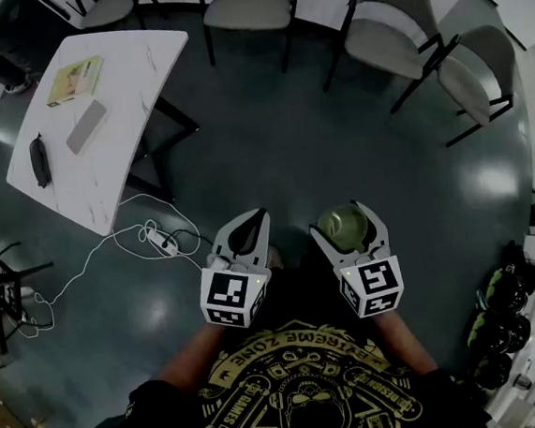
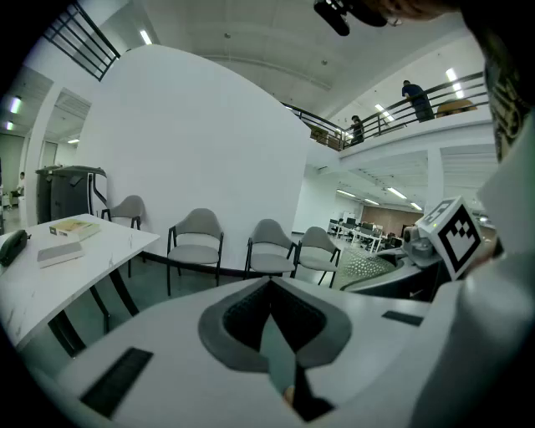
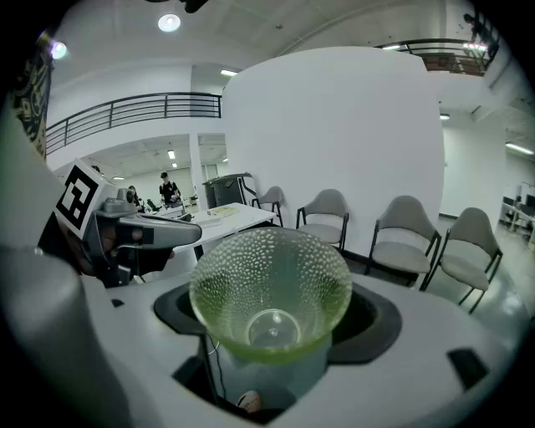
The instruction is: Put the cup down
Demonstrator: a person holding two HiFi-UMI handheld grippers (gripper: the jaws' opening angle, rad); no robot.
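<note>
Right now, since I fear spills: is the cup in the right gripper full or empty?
Empty: looking into the green cup, its bare bottom shows, no liquid inside.

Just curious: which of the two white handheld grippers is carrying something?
The right gripper: a green dimpled translucent cup is clamped between its jaws. The left gripper is shut, empty.

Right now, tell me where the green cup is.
The green cup is clamped in the right gripper, held over the floor, right of the left gripper in the head view.
</note>
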